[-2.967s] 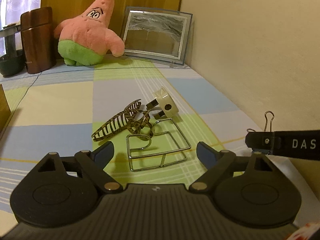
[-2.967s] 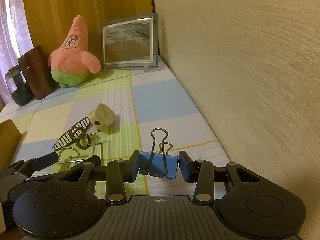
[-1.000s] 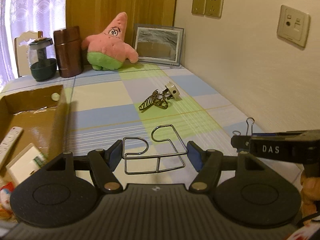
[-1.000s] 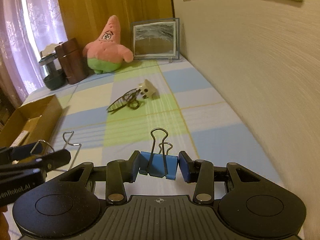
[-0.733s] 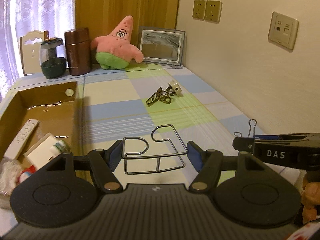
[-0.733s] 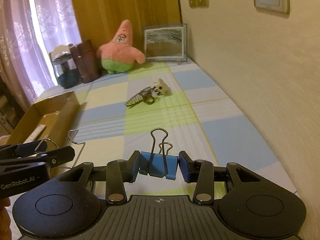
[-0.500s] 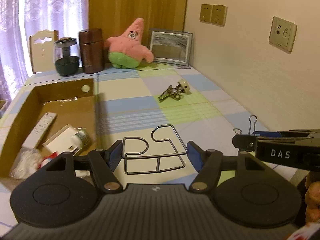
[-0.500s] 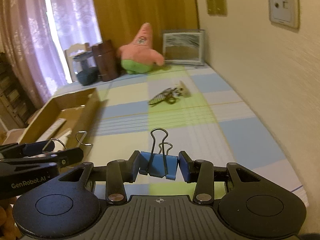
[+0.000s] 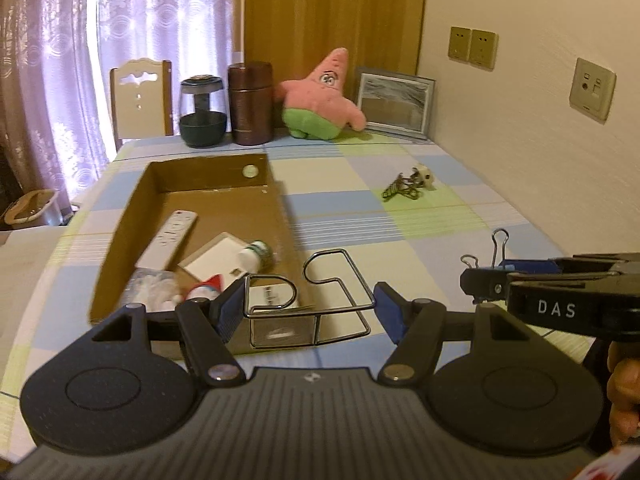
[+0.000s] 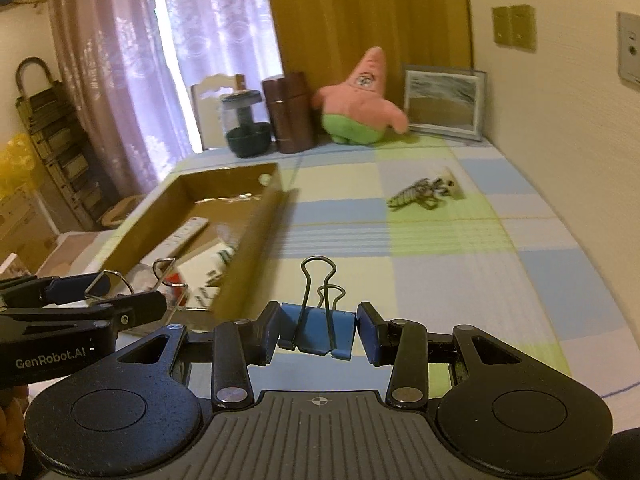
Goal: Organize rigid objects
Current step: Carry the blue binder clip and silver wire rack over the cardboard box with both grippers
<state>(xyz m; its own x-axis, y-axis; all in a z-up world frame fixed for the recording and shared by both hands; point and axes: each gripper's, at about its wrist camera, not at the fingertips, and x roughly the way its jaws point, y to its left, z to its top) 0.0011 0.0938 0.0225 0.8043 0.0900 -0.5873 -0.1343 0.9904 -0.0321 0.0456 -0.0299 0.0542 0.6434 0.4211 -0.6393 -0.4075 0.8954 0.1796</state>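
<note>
Over the last second I have swung both grippers away from the wall side, and the cardboard box point(image 9: 208, 216) now fills the left of both views, so I judge I am about ready to drop things in. My left gripper point(image 9: 308, 308) has its jaws half-spread, clamped on the wire holder point(image 9: 320, 300), hanging over the box's near corner. My right gripper point(image 10: 318, 330) has narrow jaws pinching the blue binder clip point(image 10: 316, 330) above the checked counter point(image 10: 460, 272), beside the box. Both point downward. The hair claw point(image 9: 400, 190) and white plug point(image 9: 425, 170) wait far off.
</note>
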